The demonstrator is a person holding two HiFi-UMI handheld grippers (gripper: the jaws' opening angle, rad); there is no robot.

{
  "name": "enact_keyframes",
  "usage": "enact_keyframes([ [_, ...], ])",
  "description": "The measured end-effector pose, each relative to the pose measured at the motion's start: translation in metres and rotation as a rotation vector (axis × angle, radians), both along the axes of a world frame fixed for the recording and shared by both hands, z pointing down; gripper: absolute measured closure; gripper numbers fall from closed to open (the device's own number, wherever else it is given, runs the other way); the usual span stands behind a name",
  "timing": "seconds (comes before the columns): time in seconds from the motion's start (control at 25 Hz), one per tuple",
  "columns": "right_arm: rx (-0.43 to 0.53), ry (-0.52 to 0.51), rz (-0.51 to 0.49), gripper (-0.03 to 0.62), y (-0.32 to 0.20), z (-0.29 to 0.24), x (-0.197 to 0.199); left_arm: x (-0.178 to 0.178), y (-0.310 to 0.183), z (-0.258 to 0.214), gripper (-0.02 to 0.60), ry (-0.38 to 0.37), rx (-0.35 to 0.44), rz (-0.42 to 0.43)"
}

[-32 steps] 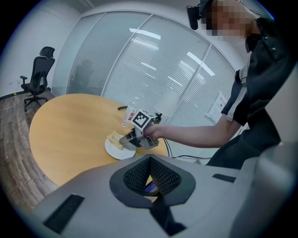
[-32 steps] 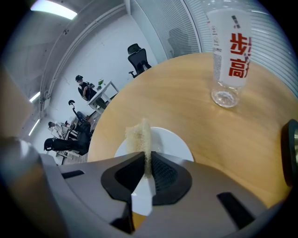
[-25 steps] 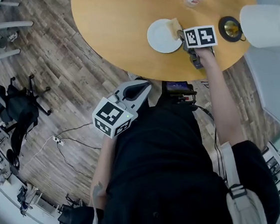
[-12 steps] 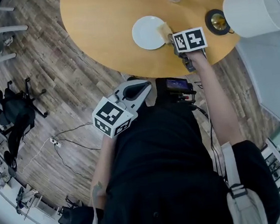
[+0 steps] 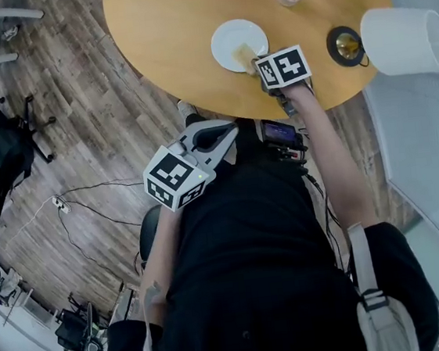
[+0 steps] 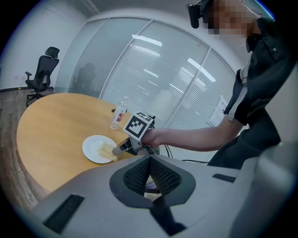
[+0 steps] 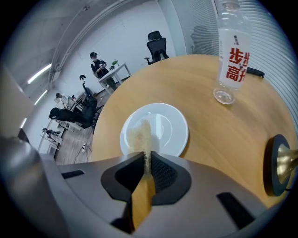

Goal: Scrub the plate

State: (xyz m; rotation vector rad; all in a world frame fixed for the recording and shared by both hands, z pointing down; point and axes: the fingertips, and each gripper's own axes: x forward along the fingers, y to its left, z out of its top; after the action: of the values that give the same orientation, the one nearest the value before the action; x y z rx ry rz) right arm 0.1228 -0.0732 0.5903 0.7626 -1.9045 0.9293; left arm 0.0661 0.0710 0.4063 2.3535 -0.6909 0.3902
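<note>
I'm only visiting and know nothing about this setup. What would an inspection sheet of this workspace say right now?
Surface: round wooden table.
Job's things: white plate near the table's edge; yellow sponge reaching onto it, seemingly touching.
Clutter: upright water bottle; lamp with a white shade.
Grippers: right gripper shut on the sponge; left gripper shut, empty, held away from the table.
Cables: cables trailing on the floor.
Surroundings: office chair, glass wall with blinds.
</note>
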Motion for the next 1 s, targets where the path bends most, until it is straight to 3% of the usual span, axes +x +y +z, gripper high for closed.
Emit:
enact_keyframes([
  [0.24,0.002,-0.005,-0.079,0.56,-0.004,0.001,-0.036,-0.019,0.001,0.001,0.574,-0.002,-0.006,-0.066],
  [0.48,0.003,-0.023,-0.045,0.56,-0.005,0.006,-0.048,-0.038,0.004,0.005,0.573,-0.01,-0.021,-0.074],
  [1.0,-0.001,-0.013,0.231,0.56,-0.044,0.009,0.019,-0.082,-0.018,0.011,0.573,-0.006,-0.037,0.028],
])
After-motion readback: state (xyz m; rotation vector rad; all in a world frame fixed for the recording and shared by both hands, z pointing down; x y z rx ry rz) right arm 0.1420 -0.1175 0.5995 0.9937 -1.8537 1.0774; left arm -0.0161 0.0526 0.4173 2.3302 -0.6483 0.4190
